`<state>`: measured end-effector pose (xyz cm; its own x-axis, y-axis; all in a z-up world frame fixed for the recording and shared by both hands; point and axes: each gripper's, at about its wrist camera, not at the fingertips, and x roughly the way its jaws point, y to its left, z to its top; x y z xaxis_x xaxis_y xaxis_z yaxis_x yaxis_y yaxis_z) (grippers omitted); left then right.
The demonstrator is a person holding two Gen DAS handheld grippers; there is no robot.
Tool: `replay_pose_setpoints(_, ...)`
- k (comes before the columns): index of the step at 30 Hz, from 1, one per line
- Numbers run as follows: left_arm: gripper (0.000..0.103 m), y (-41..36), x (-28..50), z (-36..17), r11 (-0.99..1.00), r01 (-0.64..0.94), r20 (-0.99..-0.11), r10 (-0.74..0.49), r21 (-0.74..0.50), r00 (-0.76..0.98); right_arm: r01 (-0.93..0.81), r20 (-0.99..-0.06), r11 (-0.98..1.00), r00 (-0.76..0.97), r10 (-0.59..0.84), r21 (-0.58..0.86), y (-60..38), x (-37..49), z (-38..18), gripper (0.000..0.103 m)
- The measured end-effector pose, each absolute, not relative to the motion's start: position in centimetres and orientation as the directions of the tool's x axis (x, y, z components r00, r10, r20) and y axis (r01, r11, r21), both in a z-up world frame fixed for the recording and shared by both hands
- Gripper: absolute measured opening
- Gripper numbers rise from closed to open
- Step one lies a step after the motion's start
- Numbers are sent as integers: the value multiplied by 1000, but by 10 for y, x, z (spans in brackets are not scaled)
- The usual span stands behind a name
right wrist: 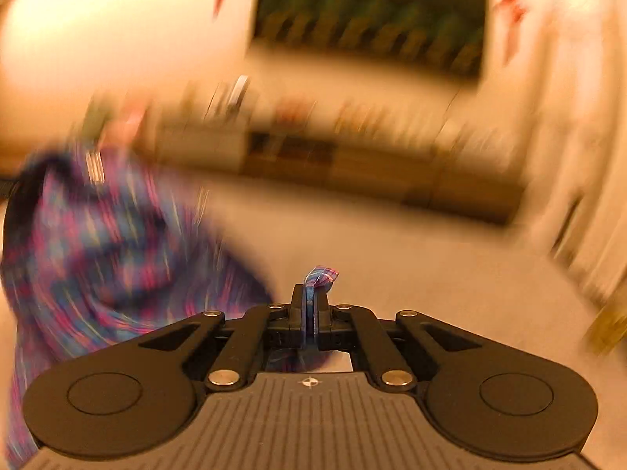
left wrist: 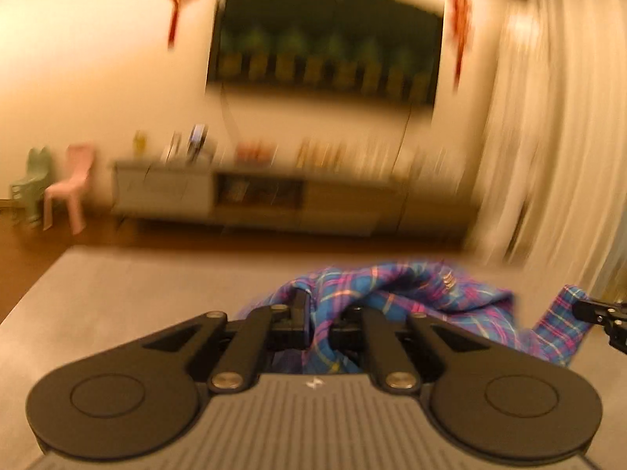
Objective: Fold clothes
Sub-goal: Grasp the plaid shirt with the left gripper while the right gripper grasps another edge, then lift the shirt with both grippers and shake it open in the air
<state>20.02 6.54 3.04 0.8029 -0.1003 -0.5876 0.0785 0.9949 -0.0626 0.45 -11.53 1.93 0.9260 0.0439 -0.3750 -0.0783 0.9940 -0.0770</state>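
Note:
A blue, pink and purple plaid garment (left wrist: 411, 297) is bunched above a grey surface (left wrist: 117, 293). My left gripper (left wrist: 319, 329) is shut on a fold of it, with cloth filling the gap between the fingers. At the right edge of the left wrist view the right gripper (left wrist: 599, 313) holds another corner of the same cloth. In the right wrist view my right gripper (right wrist: 311, 305) is shut on a small plaid tip (right wrist: 321, 276) that pokes out above the fingers. The rest of the plaid garment (right wrist: 109, 250) hangs blurred to the left.
Both views are smeared by motion. A low cabinet (left wrist: 254, 192) with small items on top stands along the far wall under a dark framed picture (left wrist: 325, 39). Two small plastic chairs (left wrist: 66, 184) stand at the left and pale curtains (left wrist: 556, 137) hang at the right.

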Motion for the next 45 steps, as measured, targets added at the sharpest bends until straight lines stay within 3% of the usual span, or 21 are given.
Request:
replay_pose_setpoints(2,14,86,203,25,995,37,-610,-89,-97,787,-61,-249,997,967,47,-49,-125,-13,61,2)
replay_pose_setpoints(4,31,107,205,20,992,-6,-632,-78,-130,771,-85,-213,995,974,74,-45,-125,-23,74,2)
replay_pose_setpoints(5,38,117,207,17,989,-27,-643,-74,-146,762,-108,-226,993,969,95,-46,-122,-23,72,2)
replay_pose_setpoints(7,37,135,210,-13,983,-82,-728,-66,-165,683,-131,-343,990,933,107,-47,-112,-11,38,2)
replay_pose_setpoints(10,47,162,199,-35,924,-156,-742,-170,-348,648,-136,-498,991,860,109,-17,-102,8,-27,3)
replay_pose_setpoints(11,64,164,195,-33,922,-134,-723,-188,-363,665,-131,-516,991,848,121,16,-101,9,-41,3)
replay_pose_setpoints(12,73,163,190,-30,935,-118,-717,-171,-334,676,-127,-530,991,837,134,49,-101,10,-54,3)
replay_pose_setpoints(15,74,168,186,-22,934,-110,-704,-175,-340,688,-152,-549,981,813,195,123,-97,15,-69,8)
replay_pose_setpoints(16,75,171,186,-20,929,-109,-698,-186,-355,691,-167,-551,978,808,208,124,-92,19,-69,25)
replay_pose_setpoints(17,78,173,186,-17,921,-107,-688,-198,-374,699,-181,-549,976,807,219,122,-88,23,-68,61)
replay_pose_setpoints(19,82,168,186,-11,925,-94,-671,-194,-367,715,-207,-515,972,825,233,109,-80,25,-64,101)
replay_pose_setpoints(20,85,161,187,-10,936,-75,-667,-188,-344,721,-226,-494,969,834,246,100,-75,29,-63,101)
replay_pose_setpoints(25,86,130,195,-15,976,-24,-663,-130,-217,737,-389,-516,921,789,332,-3,-23,69,-45,101)
replay_pose_setpoints(29,83,119,193,-14,997,-47,-626,0,-58,780,-513,-576,856,719,389,-61,31,115,-46,101)
replay_pose_setpoints(32,83,107,182,-7,989,11,-571,78,150,817,-595,-649,784,669,362,-176,55,135,-58,99)
replay_pose_setpoints(38,84,60,184,-37,757,193,-431,128,624,893,-718,-677,628,624,389,-300,68,127,-72,98)
replay_pose_setpoints(40,81,51,192,-51,685,225,-391,94,692,916,-750,-698,575,602,387,-328,74,129,-82,96)
replay_pose_setpoints(41,64,50,197,-58,672,245,-401,84,699,912,-751,-702,573,600,383,-329,78,135,-86,92)
replay_pose_setpoints(42,30,51,203,-64,678,269,-431,78,684,899,-750,-706,586,592,390,-306,80,143,-86,56)
replay_pose_setpoints(43,12,58,210,-64,718,292,-471,56,632,880,-739,-715,622,579,392,-258,79,152,-80,15)
replay_pose_setpoints(45,8,78,219,-48,835,282,-493,-15,473,870,-707,-662,686,598,452,-170,69,156,-56,9)
